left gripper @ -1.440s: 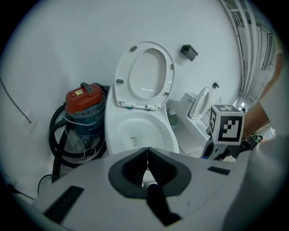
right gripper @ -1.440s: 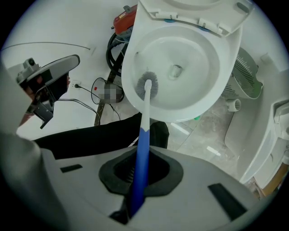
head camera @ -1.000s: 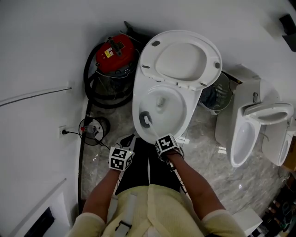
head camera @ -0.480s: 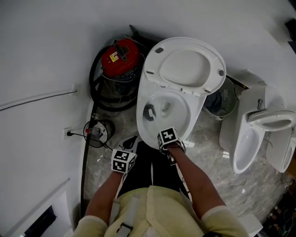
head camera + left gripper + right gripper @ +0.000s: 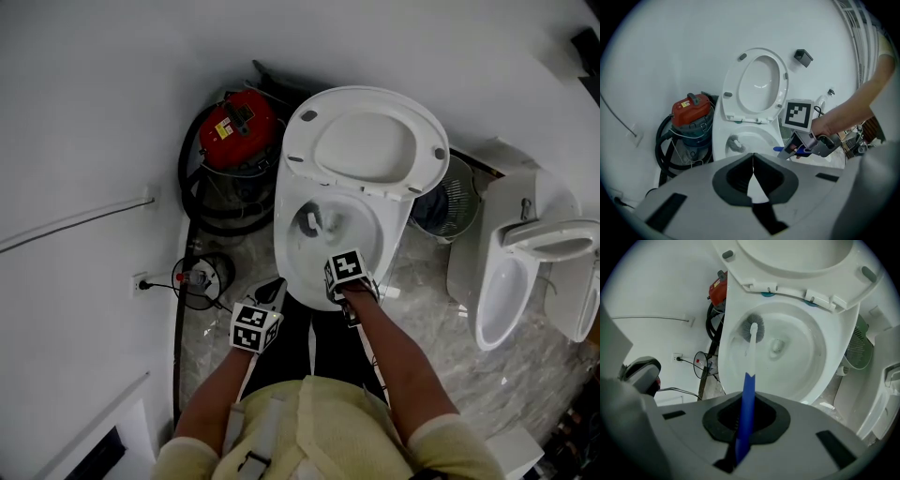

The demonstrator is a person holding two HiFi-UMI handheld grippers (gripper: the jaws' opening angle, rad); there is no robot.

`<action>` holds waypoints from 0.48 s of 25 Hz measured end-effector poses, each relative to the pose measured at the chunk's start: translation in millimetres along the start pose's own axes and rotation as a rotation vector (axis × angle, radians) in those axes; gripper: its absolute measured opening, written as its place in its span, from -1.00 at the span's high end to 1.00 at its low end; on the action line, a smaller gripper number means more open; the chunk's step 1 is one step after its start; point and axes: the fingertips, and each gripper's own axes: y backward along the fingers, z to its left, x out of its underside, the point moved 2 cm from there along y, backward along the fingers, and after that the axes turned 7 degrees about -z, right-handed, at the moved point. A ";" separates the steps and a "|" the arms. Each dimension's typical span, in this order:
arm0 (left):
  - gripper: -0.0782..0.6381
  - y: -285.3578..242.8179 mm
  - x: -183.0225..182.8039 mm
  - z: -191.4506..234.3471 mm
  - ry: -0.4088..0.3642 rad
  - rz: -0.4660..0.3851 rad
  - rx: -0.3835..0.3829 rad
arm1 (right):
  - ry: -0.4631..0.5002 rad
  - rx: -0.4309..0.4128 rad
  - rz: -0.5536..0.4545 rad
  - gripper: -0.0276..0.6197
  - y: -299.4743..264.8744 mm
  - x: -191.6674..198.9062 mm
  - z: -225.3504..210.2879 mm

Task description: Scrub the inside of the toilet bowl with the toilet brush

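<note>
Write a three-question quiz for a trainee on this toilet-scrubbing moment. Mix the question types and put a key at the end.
1. True or false: the left gripper is holding the toilet brush.
2. In the head view, on which side of the toilet bowl is the brush's head? A: inside, on the left. B: inside, on the right. C: outside the bowl.
3. What colour is the part of the handle clamped in the right gripper?

Key: 1 false, its jaws are shut on nothing. 2 A. 3 blue.
</note>
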 end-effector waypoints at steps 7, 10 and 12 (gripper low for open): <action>0.74 -13.5 -17.5 -11.7 -0.045 0.019 0.067 | -0.067 0.006 -0.042 0.83 17.8 -0.5 -14.1; 0.74 -18.0 -26.0 -17.8 -0.068 0.016 0.094 | -0.100 0.007 -0.059 0.83 28.3 6.4 -19.1; 0.74 -21.0 -30.9 -22.5 -0.075 0.010 0.110 | -0.108 0.010 -0.070 0.83 36.8 11.5 -22.7</action>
